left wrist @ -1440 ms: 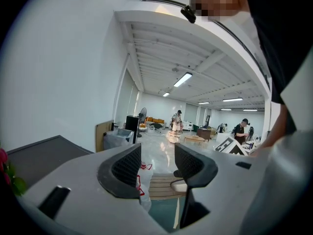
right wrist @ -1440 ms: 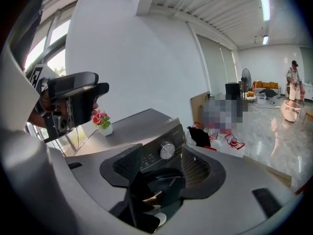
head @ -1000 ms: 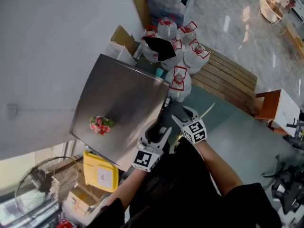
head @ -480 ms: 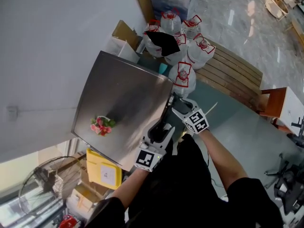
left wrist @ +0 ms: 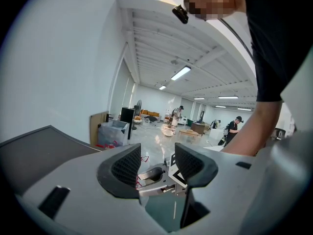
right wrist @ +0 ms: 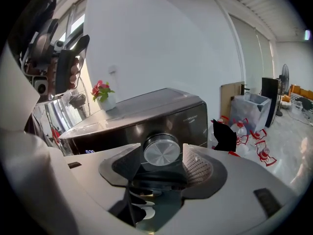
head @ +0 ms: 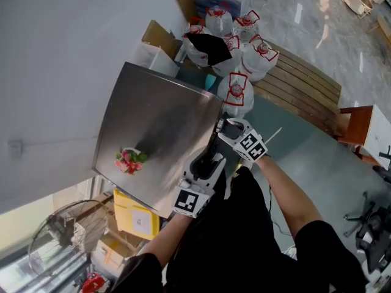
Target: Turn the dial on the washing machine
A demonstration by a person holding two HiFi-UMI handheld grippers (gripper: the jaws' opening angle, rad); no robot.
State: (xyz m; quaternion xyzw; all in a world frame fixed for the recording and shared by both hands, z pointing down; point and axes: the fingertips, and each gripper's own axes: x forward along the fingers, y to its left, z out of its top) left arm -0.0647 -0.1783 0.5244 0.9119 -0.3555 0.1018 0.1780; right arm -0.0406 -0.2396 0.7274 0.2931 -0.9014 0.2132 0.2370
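The washing machine [head: 159, 124] has a brushed-steel top and a dark front panel [right wrist: 146, 126]. Its round silver dial [right wrist: 161, 150] shows only in the right gripper view, on the panel's right part. My right gripper [right wrist: 161, 166] points at the dial, which stands between the two pads with a gap on each side. Its jaws have just been opening and do not press on the dial. From the head view, the right gripper [head: 225, 127] is at the machine's front corner. My left gripper [head: 206, 157] hovers beside it, open and empty [left wrist: 157, 165], aimed out into the room.
A small pot of pink flowers [head: 128, 159] stands on the machine's top. Several large water bottles [head: 235, 93] crowd the floor just past the machine, beside a wooden pallet [head: 299, 90]. A yellow box [head: 135, 215] and a fan [head: 52, 243] are on the other side.
My right gripper has moved down and in toward the machine's front corner and rolled a little. The left gripper has stayed about where it was.
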